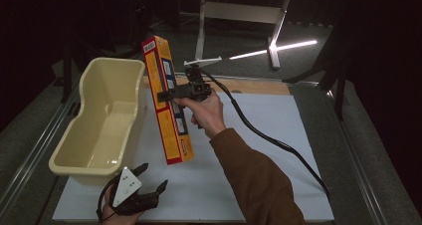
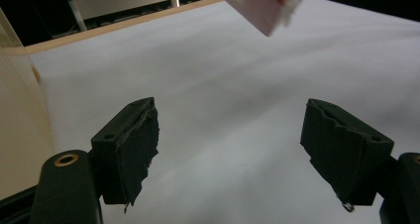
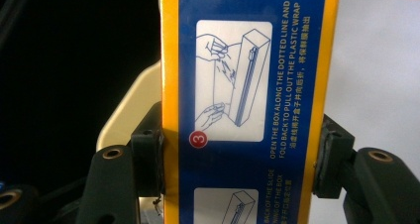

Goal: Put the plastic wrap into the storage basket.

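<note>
A dark room surrounds the white surface (image 1: 259, 135). The right tongs (image 1: 166, 96) clench a long yellow plastic-wrap box (image 1: 166, 100) across its middle, lifted and tilted just right of the cream tub (image 1: 107, 120). The left tongs (image 1: 149, 182) rest released at the near edge. To set it in well, I judge: swing the box left, level it lengthwise with the tub, clear the rim, lower before letting go.

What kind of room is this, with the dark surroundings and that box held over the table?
Probably a lab or workshop set up for recording handling tasks, not a home. A white mat covers the worktable, a person holds cabled black grippers, the right gripper clamping a long yellow plastic-wrap box, and a metal-framed desk leg stands behind.
</note>
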